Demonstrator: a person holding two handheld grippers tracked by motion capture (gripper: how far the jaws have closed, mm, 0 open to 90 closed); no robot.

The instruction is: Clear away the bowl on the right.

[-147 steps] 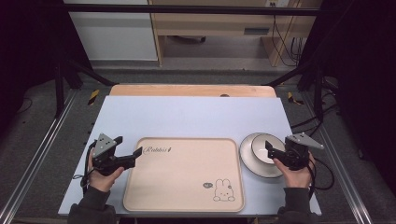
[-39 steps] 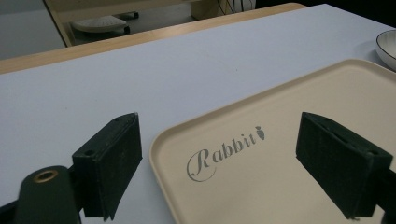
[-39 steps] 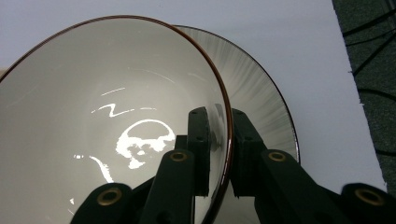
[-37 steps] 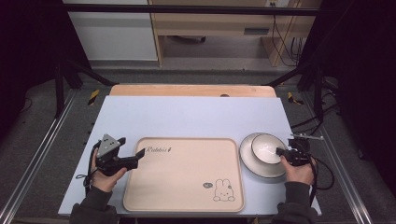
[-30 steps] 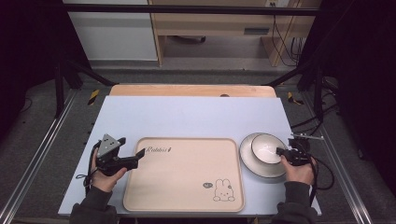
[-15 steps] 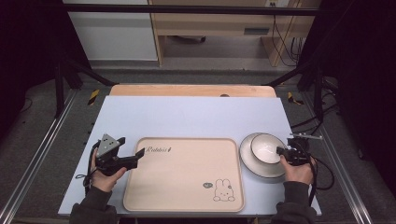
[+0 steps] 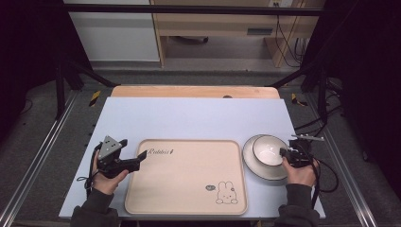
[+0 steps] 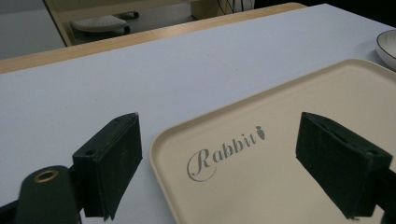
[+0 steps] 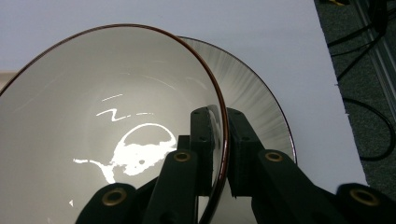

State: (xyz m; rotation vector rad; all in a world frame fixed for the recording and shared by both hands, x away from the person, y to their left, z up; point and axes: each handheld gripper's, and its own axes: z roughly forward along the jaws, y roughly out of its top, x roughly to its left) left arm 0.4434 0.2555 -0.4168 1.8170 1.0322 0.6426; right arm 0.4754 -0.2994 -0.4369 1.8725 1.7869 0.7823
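Looking down from the high view, you have a beige tray [image 7: 187,175] lying flat in the middle of the pale blue table [image 7: 198,116], with a rabbit drawing near its front right corner. Your left gripper [image 7: 137,160] sits at the tray's left edge, jaws spread and pointing across its near-left corner. Your right gripper [image 7: 285,153] is at the right side of a white bowl [image 7: 268,150], which sits on a plate [image 7: 265,173] just right of the tray.

In the left gripper view, your jaws stand wide apart with nothing between them; the tray's corner, printed "Rabbit", lies between and beyond them, and the plate's rim peeks in at the far right.

In the right gripper view, your jaws are clenched on the bowl's [image 9: 112,116] dark rim, one inside, one outside. The bowl looks tipped over the plate [image 9: 257,107] beneath it.
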